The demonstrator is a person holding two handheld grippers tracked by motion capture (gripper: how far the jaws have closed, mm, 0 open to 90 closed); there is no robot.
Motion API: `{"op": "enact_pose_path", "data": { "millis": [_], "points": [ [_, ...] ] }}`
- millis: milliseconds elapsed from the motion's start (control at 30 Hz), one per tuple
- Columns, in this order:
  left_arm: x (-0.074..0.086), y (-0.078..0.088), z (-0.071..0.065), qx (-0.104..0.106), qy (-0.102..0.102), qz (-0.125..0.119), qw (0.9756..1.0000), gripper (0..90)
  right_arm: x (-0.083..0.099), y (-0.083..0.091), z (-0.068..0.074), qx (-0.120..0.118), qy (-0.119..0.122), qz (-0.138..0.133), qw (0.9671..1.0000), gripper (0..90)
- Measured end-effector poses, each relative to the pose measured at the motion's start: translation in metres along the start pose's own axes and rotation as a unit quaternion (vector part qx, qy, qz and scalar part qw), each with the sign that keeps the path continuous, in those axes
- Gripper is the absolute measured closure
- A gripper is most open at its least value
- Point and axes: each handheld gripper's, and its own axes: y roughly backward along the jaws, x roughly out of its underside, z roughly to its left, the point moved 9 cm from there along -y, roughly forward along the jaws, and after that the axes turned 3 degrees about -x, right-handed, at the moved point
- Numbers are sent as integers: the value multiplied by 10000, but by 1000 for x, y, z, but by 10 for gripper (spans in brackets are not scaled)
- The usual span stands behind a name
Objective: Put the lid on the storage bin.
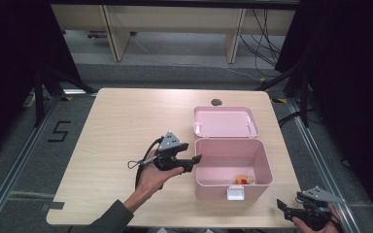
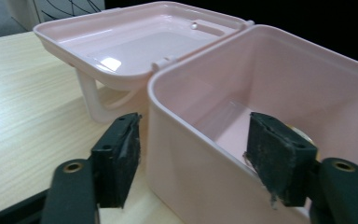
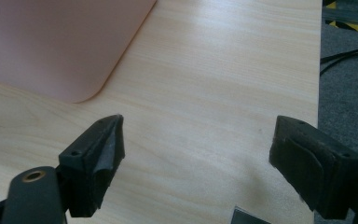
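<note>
the high view looks forward and down from above the person's side, taking in the whole table (image 1: 126,121). the left gripper view sits low and close at the pink box (image 2: 261,93), facing its near wall and open lid. the right gripper view looks down on the tabletop near that box's corner (image 3: 51,46), shared by all views.

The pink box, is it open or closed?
Open. The pink box has its lid flipped back flat on the table, and you can see inside.
</note>
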Motion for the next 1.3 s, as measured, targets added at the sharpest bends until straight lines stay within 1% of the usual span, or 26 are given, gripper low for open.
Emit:
{"op": "enact_pose_path", "data": {
  "millis": [33, 133, 200, 300, 333, 433, 467, 600, 633, 700, 767, 800, 833, 867, 900, 933, 967, 1033, 1067, 1100, 1133, 1167, 1200, 1233, 1267, 1300],
  "points": [
    [0, 0, 0, 0, 0, 0, 10000, 379, 0, 0, 0, -1, -7, 12, 10000, 181],
    [-4, -10, 8, -30, 2, 45, 10000, 439, 1, 0, 0, -7, -7, 17, 10000, 181],
    [-5, -16, 11, 31, 60, 127, 9999, 456, 1, -1, 0, -23, 1, 24, 10000, 181],
    [-7, -22, 12, 55, 60, 132, 9999, 499, 0, -1, 0, -22, -4, 16, 10000, 182],
    [-8, -24, 13, 24, 48, 133, 9999, 499, 1, -2, 3, -144, -100, 53, 9998, 182],
    [-9, -32, 14, -52, 98, 185, 9998, 542, 2, -2, 4, -159, -162, 86, 9997, 182],
    [-11, -34, 15, -45, 106, 153, 9998, 560, 1, -1, 1, -31, -58, 55, 10000, 182],
    [-13, -36, 16, -141, 74, 154, 9998, 601, 1, -2, 0, -39, -19, 20, 10000, 182],
    [-14, -38, 17, -201, 104, 164, 9996, 616, 0, -3, -1, -21, 16, -7, 10000, 182],
    [-14, -38, 17, -217, 108, 184, 9995, 626, 0, -3, -1, -30, 20, 0, 10000, 183],
    [-14, -39, 17, -238, 126, 245, 9993, 638, 0, -3, 0, -52, 10, 15, 10000, 183],
    [-14, -40, 16, -245, 159, 272, 9992, 644, 1, -4, 4, -255, -113, 25, 9996, 183],
    [-14, -40, 16, -245, 159, 272, 9992, 651, 1, -4, 4, -255, -113, 25, 9996, 183],
    [-14, -41, 16, -234, 139, 307, 9992, 663, 0, -3, -1, -26, 18, -17, 10000, 183],
    [-15, -42, 16, -287, 128, 306, 9990, 668, 0, -2, 0, -33, -1, 6, 10000, 183],
    [-15, -42, 16, -267, 108, 368, 9989, 677, -1, -3, -1, -36, 20, -16, 10000, 183],
    [-14, -43, 15, -278, 104, 382, 9988, 683, 0, -3, 1, -130, -60, 23, 9999, 183],
    [-15, -44, 15, -290, 108, 392, 9988, 688, 0, -3, 2, -148, -100, 0, 9998, 183],
    [-14, -45, 14, -307, 51, 427, 9986, 714, 0, -2, 1, -243, -49, 58, 9997, 184],
    [-14, -45, 14, -307, 51, 427, 9986, 724, 0, -2, 1, -243, -49, 58, 9997, 184],
    [-15, -46, 13, -327, 53, 415, 9986, 737, -2, -4, 0, -112, -50, -39, 9999, 187],
    [-15, -46, 13, -327, 53, 415, 9986, 752, -2, -4, 0, -112, -50, -39, 9999, 187],
    [-15, -46, 12, -363, 37, 415, 9985, 753, -5, -4, 0, -252, -135, -21, 9996, 187],
    [-14, -45, 12, -351, -16, 501, 9981, 754, -6, -5, 1, -171, -323, -40, 9993, 191],
    [-14, -46, 11, -366, 27, 446, 9983, 755, -9, -4, 0, -178, -375, -67, 9991, 195],
    [-14, -46, 11, -366, 27, 446, 9983, 756, -11, -4, -5, -258, -60, -30, 9996, 197]
  ]
}}
